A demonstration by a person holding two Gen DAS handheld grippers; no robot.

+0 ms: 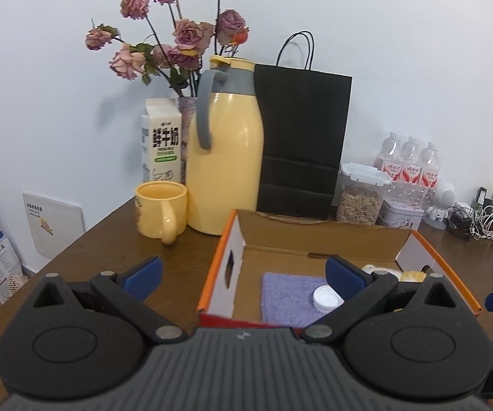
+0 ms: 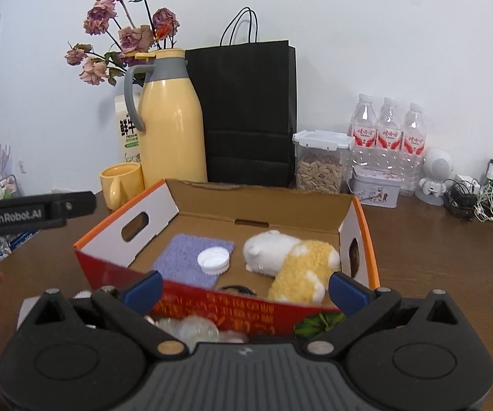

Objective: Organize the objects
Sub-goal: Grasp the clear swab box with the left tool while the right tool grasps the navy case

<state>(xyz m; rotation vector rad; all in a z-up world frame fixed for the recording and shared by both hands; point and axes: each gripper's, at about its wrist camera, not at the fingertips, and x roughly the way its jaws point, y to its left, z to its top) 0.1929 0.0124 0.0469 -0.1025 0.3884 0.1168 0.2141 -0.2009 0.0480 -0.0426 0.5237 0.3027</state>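
Note:
An open cardboard box (image 2: 362, 219) with orange rim and red front stands on the brown table; it also shows in the left wrist view (image 1: 315, 236). Inside lie a purple cloth (image 2: 184, 257), a white bottle cap (image 2: 213, 260) on it, and a white-and-yellow plush toy (image 2: 291, 260). The cloth (image 1: 287, 294) and cap (image 1: 327, 298) show in the left wrist view too. My left gripper (image 1: 244, 274) is open and empty over the box's left wall. My right gripper (image 2: 244, 289) is open and empty at the box's front wall. Crumpled clear plastic (image 2: 195, 330) and a green item (image 2: 318, 322) lie before the box.
Behind the box stand a yellow mug (image 1: 162, 210), a yellow thermos jug (image 1: 227, 157), a milk carton (image 1: 160, 140), a vase of dried roses (image 1: 177, 44), a black paper bag (image 1: 301, 140), a seed jar (image 2: 320, 162), a tin (image 2: 374, 186), water bottles (image 2: 388, 130) and cables (image 2: 479, 198).

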